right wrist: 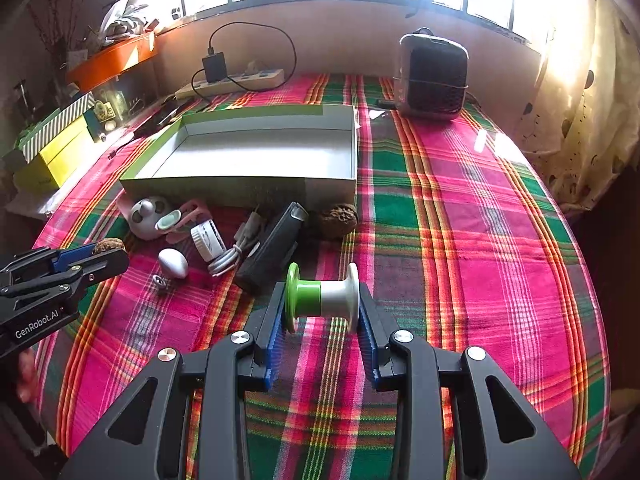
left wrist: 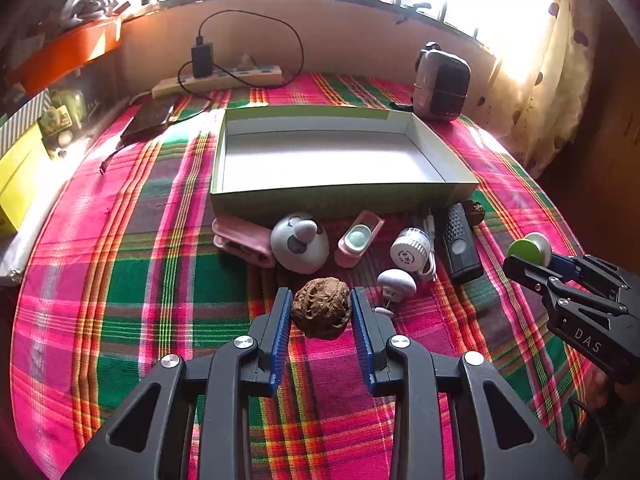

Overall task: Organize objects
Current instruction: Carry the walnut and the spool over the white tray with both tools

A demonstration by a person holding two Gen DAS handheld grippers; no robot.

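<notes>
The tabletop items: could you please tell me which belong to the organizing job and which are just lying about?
Job: walnut in left gripper, spool in right gripper, open box, black remote, mushroom toy.
Lying about: power strip, fan heater.
</notes>
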